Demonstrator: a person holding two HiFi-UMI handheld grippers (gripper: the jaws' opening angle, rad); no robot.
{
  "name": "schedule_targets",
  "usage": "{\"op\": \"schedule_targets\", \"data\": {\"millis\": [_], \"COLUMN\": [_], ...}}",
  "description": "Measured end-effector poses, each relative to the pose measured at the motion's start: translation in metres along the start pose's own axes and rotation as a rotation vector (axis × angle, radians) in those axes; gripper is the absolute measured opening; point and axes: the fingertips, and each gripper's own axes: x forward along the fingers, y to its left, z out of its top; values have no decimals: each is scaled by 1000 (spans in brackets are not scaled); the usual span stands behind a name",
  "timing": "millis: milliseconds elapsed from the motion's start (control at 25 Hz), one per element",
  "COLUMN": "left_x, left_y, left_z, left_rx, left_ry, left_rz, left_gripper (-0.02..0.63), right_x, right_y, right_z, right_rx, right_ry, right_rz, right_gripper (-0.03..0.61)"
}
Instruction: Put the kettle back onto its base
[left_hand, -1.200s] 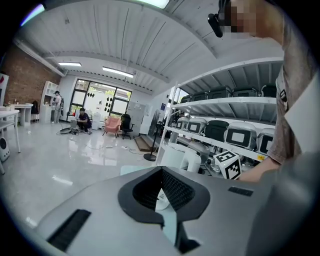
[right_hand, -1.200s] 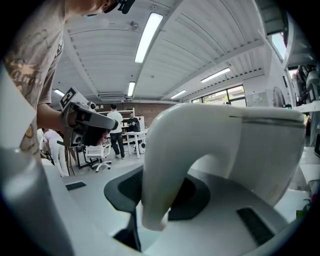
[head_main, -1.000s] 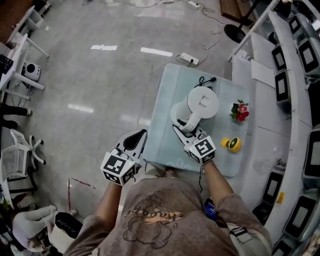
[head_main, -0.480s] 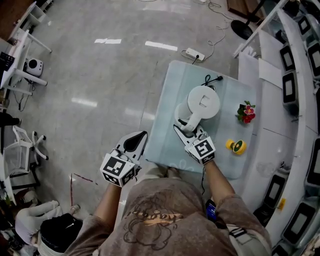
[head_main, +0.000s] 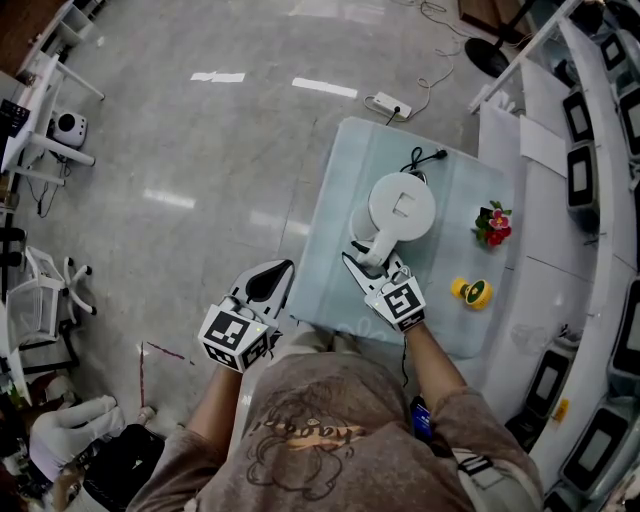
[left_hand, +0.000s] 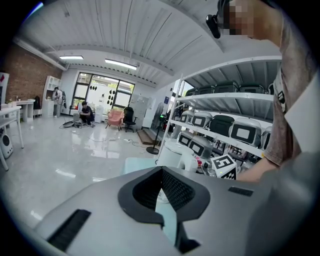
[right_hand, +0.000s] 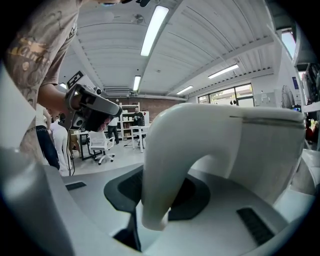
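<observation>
The pale surface (head_main: 330, 260) carries the white kettle (head_main: 402, 203) on its far half. I can't see the base; I judge it sits under the kettle, where the cord (head_main: 418, 160) leads. My right gripper (head_main: 368, 262) has its fingers clamped halfway on the handle (right_hand: 165, 165), the natural place to steer it down. My left gripper (head_main: 282, 270) hangs over the floor out of the way, fingertips together and empty. Against the earlier frame, little differs: the kettle keeps its spot beside the flowers (head_main: 487, 224), and both grippers stayed put.
</observation>
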Motion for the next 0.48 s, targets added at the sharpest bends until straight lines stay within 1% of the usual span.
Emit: {"op": "schedule_targets", "data": {"millis": [80,240,360,480], "left_x": [-1,-3,-7,-11], "left_y": [-1,-3,0,-1], "left_z": [0,-2,-5,-5], "left_rx": [-8,-13,-4,-22], "left_ry": [2,4,-4,-2], "left_rz": [3,5,7,9], "left_gripper": [20,20,20,20], "right_x": [0,2,3,5], "right_y": [4,11,12,15], "right_z": [-3,-11,-17,-19], "right_rx": [12,-42,-40,-51], "right_ry": [11,17,31,37], "right_rz": [6,17,11,15], "right_gripper": [113,114,117,117]}}
